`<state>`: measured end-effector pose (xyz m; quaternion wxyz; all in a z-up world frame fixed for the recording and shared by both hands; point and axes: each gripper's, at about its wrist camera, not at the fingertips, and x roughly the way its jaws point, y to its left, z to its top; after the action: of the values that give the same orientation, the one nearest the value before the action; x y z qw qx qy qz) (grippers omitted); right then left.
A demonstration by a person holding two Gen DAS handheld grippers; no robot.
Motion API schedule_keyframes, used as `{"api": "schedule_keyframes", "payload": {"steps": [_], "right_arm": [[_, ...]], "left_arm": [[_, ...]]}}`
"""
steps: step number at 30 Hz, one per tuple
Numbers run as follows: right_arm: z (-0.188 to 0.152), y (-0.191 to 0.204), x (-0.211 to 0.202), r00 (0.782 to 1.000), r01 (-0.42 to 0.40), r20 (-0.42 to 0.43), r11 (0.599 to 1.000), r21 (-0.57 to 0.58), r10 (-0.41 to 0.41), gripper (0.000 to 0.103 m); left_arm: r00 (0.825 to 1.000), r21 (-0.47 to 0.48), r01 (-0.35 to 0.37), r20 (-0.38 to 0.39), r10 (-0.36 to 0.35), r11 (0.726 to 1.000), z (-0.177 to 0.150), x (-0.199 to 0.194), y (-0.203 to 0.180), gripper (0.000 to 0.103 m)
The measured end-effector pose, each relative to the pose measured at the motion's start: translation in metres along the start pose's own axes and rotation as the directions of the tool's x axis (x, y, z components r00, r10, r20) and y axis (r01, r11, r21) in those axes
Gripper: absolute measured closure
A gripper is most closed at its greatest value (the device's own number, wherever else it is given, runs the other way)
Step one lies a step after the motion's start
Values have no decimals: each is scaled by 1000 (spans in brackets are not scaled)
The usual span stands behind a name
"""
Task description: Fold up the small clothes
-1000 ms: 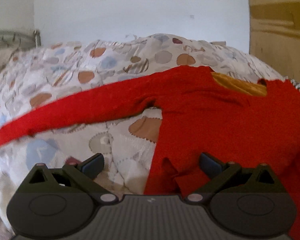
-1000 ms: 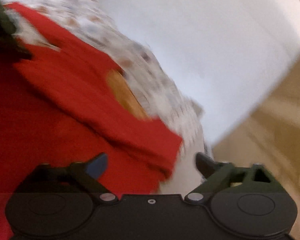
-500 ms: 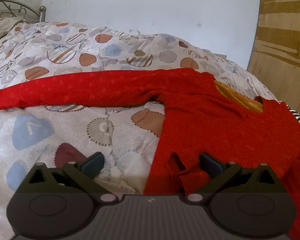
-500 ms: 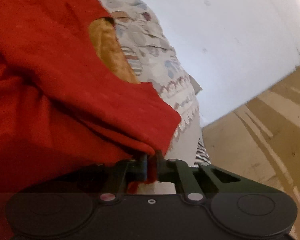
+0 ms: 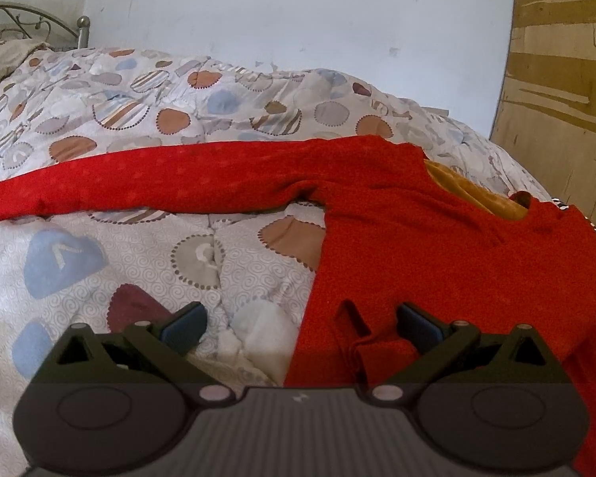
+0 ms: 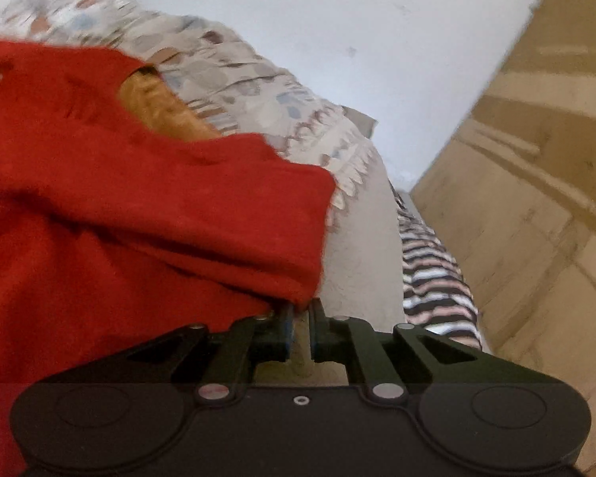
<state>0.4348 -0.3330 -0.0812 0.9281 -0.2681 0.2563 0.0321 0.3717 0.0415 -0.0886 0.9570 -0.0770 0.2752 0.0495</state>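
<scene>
- The left gripper [image 5: 300, 324] gapes wide over the hem of the red jumper [image 5: 437, 262], gripping nothing.
- The right gripper [image 6: 301, 320] is nearly closed, pinching the sleeve cuff [image 6: 298, 278] at its 12 o'clock.
- The jumper lies spread on the patterned quilt [image 5: 147, 246].
- No readable writing anywhere.

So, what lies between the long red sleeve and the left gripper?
Only bare patterned quilt, seen in the left wrist view, between the red sleeve and the left gripper.
</scene>
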Motion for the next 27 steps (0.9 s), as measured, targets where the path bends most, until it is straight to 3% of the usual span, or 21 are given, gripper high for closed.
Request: {"api": "schedule_keyframes", "payload": {"steps": [3, 5, 6, 7, 8, 14, 16, 18, 23, 27], "right_arm": [[4, -19, -15, 1000, -19, 11, 995, 95, 18, 75], [8, -28, -25, 999, -26, 29, 989, 149, 22, 44], [12, -32, -26, 999, -32, 40, 984, 176, 25, 33], [16, -35, -25, 998, -51, 51, 978, 204, 42, 14], [21, -36, -23, 996, -68, 63, 973, 223, 55, 7], [40, -29, 13, 993, -100, 85, 955, 278, 79, 3], [38, -26, 28, 998, -49, 61, 957, 286, 33, 3], [29, -18, 46, 998, 60, 4, 969, 238, -63, 1], [9, -29, 61, 1000, 17, -3, 942, 336, -17, 1], [6, -30, 63, 1000, 6, 1, 938, 347, -7, 1]], "left_arm": [[1000, -1, 1, 5, -1, 1000, -1, 0, 0, 0], [1000, -2, 1, 11, -1, 1000, -2, -1, 0, 0], [1000, -2, 1, 13, -1, 1000, -3, -2, -1, 0], [1000, -2, 1, 15, -1, 1000, -3, -2, -1, 0], [1000, -3, 1, 17, -1, 1000, -3, -2, -1, 0], [1000, -5, 3, 20, -3, 1000, -4, -2, -1, 0], [1000, -5, 4, 21, -4, 1000, -4, -2, -1, 0], [1000, -6, 5, 22, -5, 1000, -4, -3, -1, 0], [998, -34, 40, 41, -38, 999, -5, -5, 4, 0], [994, -97, 94, 64, -88, 991, -7, -8, 16, 0]]}}
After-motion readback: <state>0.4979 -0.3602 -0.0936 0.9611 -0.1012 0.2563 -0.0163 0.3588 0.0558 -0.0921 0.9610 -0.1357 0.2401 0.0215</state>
